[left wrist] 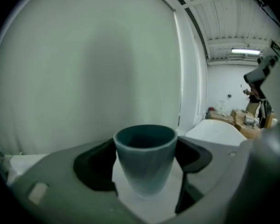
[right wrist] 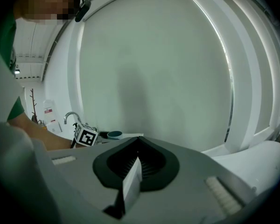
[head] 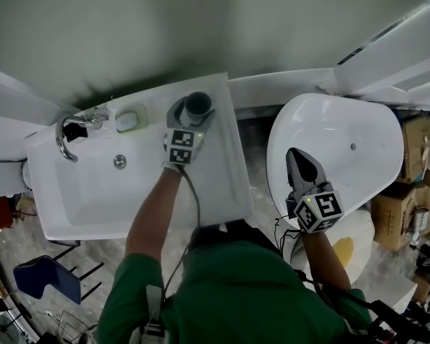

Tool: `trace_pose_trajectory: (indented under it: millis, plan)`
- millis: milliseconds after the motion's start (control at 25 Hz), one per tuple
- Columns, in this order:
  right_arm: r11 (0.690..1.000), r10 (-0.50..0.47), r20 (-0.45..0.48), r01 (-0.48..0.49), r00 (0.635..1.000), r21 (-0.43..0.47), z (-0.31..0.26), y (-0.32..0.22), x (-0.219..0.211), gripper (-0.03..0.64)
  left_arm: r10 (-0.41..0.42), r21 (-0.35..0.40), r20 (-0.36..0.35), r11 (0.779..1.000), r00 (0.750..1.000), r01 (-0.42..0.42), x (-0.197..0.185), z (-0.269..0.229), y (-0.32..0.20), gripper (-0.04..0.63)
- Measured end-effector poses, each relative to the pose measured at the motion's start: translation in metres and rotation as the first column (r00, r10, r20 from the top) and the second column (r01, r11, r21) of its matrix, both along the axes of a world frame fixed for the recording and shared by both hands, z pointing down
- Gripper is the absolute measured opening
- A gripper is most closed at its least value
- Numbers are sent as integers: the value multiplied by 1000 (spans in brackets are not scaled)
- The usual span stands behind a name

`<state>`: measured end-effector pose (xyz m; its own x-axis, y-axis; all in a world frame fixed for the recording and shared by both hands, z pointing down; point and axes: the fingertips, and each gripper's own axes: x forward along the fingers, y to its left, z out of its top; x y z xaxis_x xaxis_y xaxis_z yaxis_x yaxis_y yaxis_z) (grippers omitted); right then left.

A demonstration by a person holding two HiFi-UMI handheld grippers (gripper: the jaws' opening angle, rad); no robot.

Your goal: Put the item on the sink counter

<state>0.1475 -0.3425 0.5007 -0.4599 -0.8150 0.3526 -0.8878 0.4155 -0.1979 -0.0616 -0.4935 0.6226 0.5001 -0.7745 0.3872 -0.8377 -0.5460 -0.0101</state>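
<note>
– pale grey-green wall, white sink (head: 229, 170) pushed against it. what's on the ledge?

– along the back edge: a curved chrome tap (head: 67, 136) at the left corner, and a small soap dish (head: 131, 119) with a pale oval bar in it just beside the tap. a round metal drain (head: 120, 161) sits in the glossy rectangular bowl.

– and the cup?

– at the sink's back right corner, between the jaws of my left gripper (head: 194, 111). the cup (left wrist: 145, 157) is upright, smooth and teal, tapering from a round rim to a narrower foot. its inside shows only dark wall. my jaws stand wide, one on each side of the rim, clasping it. whether the foot is down on the ledge i can't tell.

– your other hand?

– my right gripper (head: 294, 155) hangs well apart from the sink, over a smooth oval white basin (head: 365, 113). its ribbed dark pads are pressed together with nothing between them. brown cardboard boxes (head: 408, 192) are stacked past that basin's right edge.
</note>
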Motion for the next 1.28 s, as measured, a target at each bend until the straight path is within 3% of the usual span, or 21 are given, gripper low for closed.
trace_pose_trajectory:
  millis: [400,920,1120,1280]
  plan:
    - [1000,-22,8,22,1000,-2,0,-3,-13,-2,21,-17,7,1000,1000,-21,3,5,8,394]
    - [999,-36,26,36,999,15,-10,5,-23,-2,5,-92,21,996,1000,-3,-12,17,38,439]
    - [998,-37,39,35,999,48,-21,7,-29,-2,-18,-77,31,997,999,21,-33,-3,65,439]
    - [996,-26,45,22,999,85,-36,6,-29,-2,-47,-17,6,999,999,47,-48,-42,91,408]
